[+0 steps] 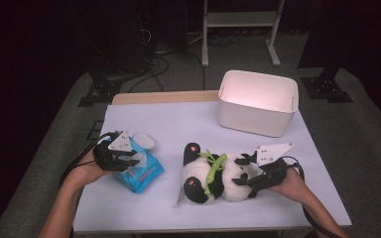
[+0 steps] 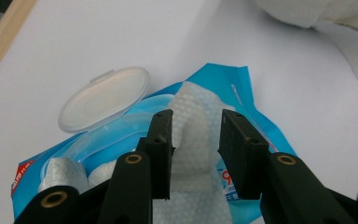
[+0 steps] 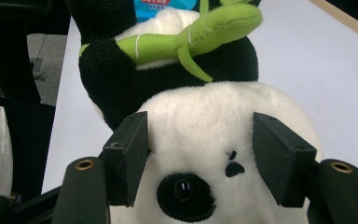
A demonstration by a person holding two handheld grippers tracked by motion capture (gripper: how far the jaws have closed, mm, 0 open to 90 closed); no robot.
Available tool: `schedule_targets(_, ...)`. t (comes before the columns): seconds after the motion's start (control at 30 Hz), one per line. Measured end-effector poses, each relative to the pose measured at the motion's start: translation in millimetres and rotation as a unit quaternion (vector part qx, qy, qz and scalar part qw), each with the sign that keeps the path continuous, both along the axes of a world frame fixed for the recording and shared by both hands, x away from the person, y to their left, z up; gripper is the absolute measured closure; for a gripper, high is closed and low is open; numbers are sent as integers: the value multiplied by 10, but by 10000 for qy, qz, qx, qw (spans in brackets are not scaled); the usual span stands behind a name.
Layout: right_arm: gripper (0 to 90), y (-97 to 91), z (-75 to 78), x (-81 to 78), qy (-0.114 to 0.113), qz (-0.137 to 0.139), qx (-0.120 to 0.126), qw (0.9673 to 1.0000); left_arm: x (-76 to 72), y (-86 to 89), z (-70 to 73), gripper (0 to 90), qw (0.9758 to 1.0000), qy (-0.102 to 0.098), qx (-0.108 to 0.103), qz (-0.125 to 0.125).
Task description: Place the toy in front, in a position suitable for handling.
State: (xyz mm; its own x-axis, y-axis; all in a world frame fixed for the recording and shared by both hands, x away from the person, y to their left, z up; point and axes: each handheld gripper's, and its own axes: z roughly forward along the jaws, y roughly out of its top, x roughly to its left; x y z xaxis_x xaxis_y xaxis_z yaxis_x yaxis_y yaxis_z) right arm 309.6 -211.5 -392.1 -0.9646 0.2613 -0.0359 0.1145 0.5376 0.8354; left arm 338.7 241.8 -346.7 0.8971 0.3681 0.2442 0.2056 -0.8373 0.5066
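The blue wipes pack [image 1: 140, 171] lies near the table's [image 1: 188, 119] left front, its clear lid [image 2: 103, 97] flipped open so the wipes can be reached. The left gripper [image 2: 196, 154] hangs over the pack with its jaws on either side of a wipe [image 2: 192, 133] standing up from the opening, one pad touching it, the other just clear, so not yet pinched. Right of the pack lies the toy panda [image 1: 218, 176]; the right gripper [image 3: 205, 158] clasps its head, probably to steady it for cleaning. A white bin [image 1: 257, 101] stands behind the panda.
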Motion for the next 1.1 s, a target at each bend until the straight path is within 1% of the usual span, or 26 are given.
schedule_targets(0.03, 369, 1, 0, -1, -10, 6, -9, 10000, 25, -12, -29, 661, 10000, 45, 57, -26)
schedule_targets(0.07, 369, 1, 0, -1, -10, 6, -9, 10000, 25, -12, -29, 662, 10000, 45, 57, -26)
schedule_targets(0.1, 369, 1, -1, -1, -19, 8, -10, 10000, 53, -17, -54, 672, 9998, 78, 158, -50)
schedule_targets(0.2, 368, 1, -2, -1, -23, 11, -8, 10000, 77, -23, -96, 708, 9996, 142, 230, -70)
schedule_targets(0.37, 364, 3, -4, -2, -25, 14, -3, 10000, 80, -35, -144, 841, 9988, 191, 408, -190)
schedule_targets(0.43, 363, 2, -5, 3, -37, 18, 0, 10000, 80, -40, -154, 876, 9986, 214, 444, -194)
schedule_targets(0.53, 356, 6, -4, 1, -35, 14, -8, 10000, 76, -47, -155, 889, 9984, 205, 461, -240)
schedule_targets(0.57, 351, 12, -4, -3, -51, 11, -26, 10000, 60, -60, -149, 891, 9982, 158, 483, -325)
schedule_targets(0.6, 351, 12, -4, -3, -51, 11, -26, 10000, 60, -60, -149, 892, 9982, 158, 483, -325)
schedule_targets(0.7, 343, 17, -4, -10, -73, 6, -47, 10000, 36, -78, -133, 893, 9978, 186, 457, -434)
schedule_targets(0.77, 342, 19, -4, -10, -75, 6, -48, 10000, 26, -76, -115, 893, 9979, 237, 380, -475)
schedule_targets(0.8, 342, 19, -3, -11, -73, 5, -49, 10000, 21, -75, -101, 893, 9978, 274, 293, -521)
schedule_targets(0.83, 341, 19, -3, -12, -73, 7, -52, 10000, 17, -77, -92, 893, 9977, 304, 252, -553)
schedule_targets(0.9, 338, 20, -5, -11, -79, 8, -50, 10000, -1, -100, -66, 893, 9970, 394, 128, -660)
schedule_targets(0.93, 338, 20, -6, -9, -81, 10, -46, 10000, -1, -100, -66, 892, 9970, 394, 128, -660)
schedule_targets(0.97, 336, 20, -6, -7, -78, 11, -44, 10000, -14, -129, -41, 892, 9963, 425, 71, -744)
schedule_targets(1.0, 335, 21, -6, -7, -78, 11, -43, 10000, -14, -129, -41, 892, 9963, 425, 71, -744)
schedule_targets(1.03, 334, 21, -6, -8, -85, 11, -53, 9999, -23, -167, -2, 892, 9956, 427, -43, -832)
schedule_targets(1.1, 331, 24, -6, -10, -90, 9, -56, 9999, -25, -204, 38, 892, 9954, 451, -118, -833)
